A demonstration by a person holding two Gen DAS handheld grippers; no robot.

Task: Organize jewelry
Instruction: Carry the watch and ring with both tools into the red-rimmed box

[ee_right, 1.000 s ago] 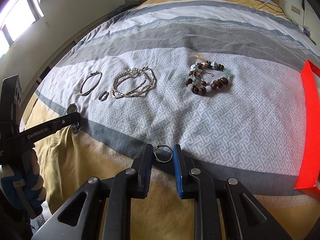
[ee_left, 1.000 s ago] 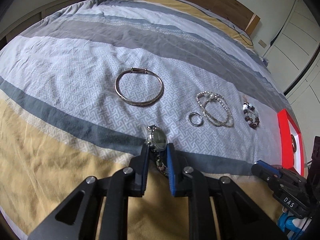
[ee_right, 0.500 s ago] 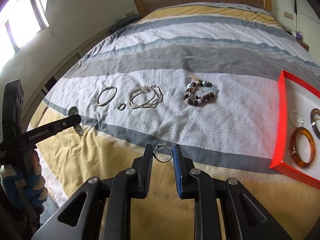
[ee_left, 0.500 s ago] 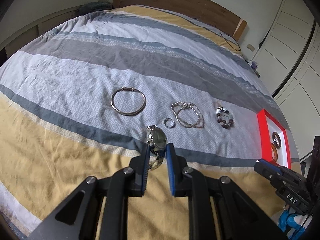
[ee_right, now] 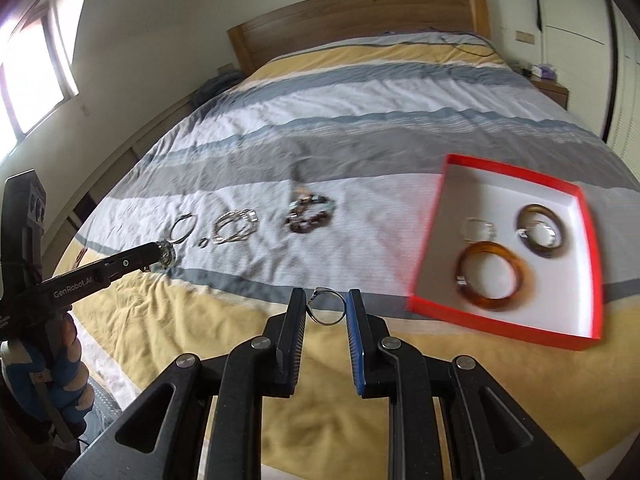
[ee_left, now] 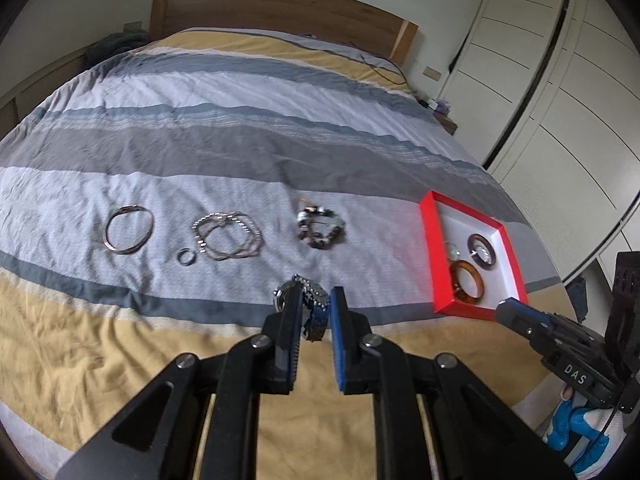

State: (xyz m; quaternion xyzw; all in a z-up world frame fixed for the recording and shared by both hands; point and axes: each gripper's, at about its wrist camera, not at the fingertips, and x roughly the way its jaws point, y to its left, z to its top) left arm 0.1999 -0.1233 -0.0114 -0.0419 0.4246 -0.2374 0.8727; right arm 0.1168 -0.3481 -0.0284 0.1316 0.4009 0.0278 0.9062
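My left gripper holds a silver watch by its metal band above the yellow stripe of the bedspread; its jaws are closing on the band. In the right wrist view that same gripper hangs at the left with the watch at its tip. A small silver ring sits pinched between the pads of my right gripper. To the right lies a red box with a white inside, holding an amber bangle, a dark bangle and a thin silver ring.
On the white stripe lie a silver bangle, a small ring, chain bracelets and a bead bracelet in a row. The red box is right of them. White wardrobe doors stand at the right, a wooden headboard at the back.
Both grippers have risen and swung right, so the red box has come into view. The watch has turned in the left jaws, its band now between the pads. The ring stays pinched.
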